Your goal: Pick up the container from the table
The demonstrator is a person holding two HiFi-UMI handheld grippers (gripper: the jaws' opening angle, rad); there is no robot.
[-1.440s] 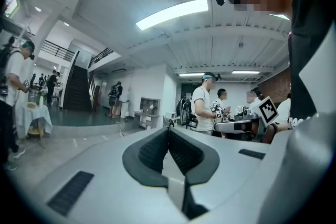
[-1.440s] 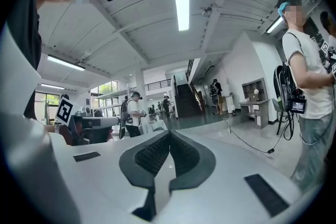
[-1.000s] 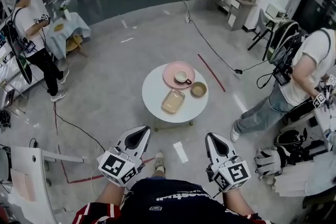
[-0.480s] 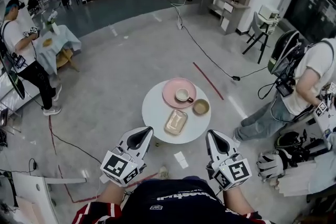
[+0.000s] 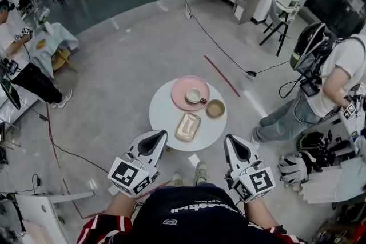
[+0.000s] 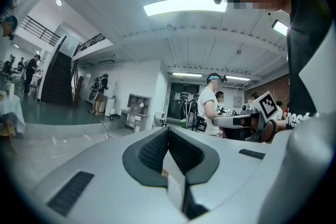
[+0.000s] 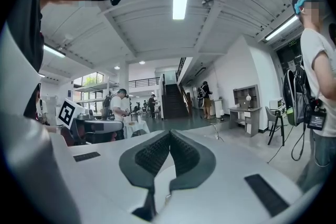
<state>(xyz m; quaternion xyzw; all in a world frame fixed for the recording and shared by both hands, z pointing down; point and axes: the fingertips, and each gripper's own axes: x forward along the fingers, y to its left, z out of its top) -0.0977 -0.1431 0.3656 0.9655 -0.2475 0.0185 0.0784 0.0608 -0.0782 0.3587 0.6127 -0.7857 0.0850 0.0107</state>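
Observation:
The container [image 5: 188,126] is a shallow beige rectangular tray lying on the near part of a small round white table [image 5: 163,114]. Behind it stand a pink plate [image 5: 180,88] carrying a cup [image 5: 196,95], and a small tan bowl [image 5: 215,108]. My left gripper [image 5: 162,134] is held level at the table's near left edge, jaws shut and empty. My right gripper [image 5: 229,139] hangs just off the near right edge, also shut with nothing in it. In the left gripper view [image 6: 168,129] and the right gripper view [image 7: 169,134] the pads meet, and the table is hidden.
A person [image 5: 334,74] stands to the right beside helmets and bags [image 5: 303,166]. A black cable [image 5: 220,48] and a red tape strip [image 5: 222,76] cross the floor behind the table. A white paper [image 5: 194,160] lies under its near edge. A white stand [image 5: 43,208] is at lower left.
I have walked toward the table: it has come closer to both grippers, which now reach its near edge. Both grippers stay shut.

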